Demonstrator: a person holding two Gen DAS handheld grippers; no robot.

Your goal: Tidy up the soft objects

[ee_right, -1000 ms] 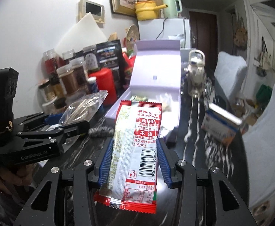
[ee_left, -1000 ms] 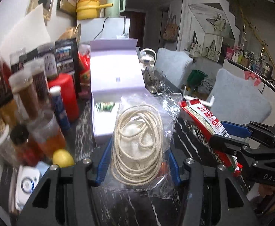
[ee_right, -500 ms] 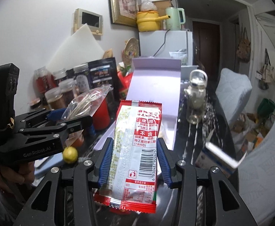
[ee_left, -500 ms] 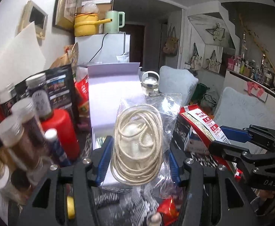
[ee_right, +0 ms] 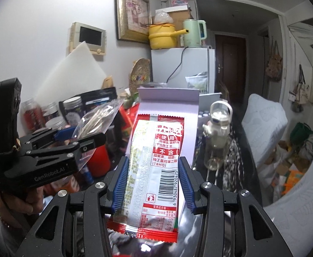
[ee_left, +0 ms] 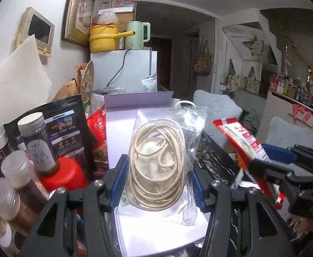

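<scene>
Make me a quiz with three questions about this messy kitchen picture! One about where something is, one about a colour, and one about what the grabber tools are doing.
1. Where is the yellow pot?
A. On top of the fridge
B. On the floor
C. Inside the purple box

2. What colour is the kettle?
A. Black
B. Pale green
C. Orange

3. What is the left tool doing?
A. Hanging open with nothing in it
B. Pouring water
C. Gripping a clear bag of rope

Answers:
1. A, the pot sits on the fridge top beside the kettle.
2. B, the kettle's body is pale green.
3. C, the blue pads press on both sides of the bag, while the right tool grips a red snack packet.
</scene>
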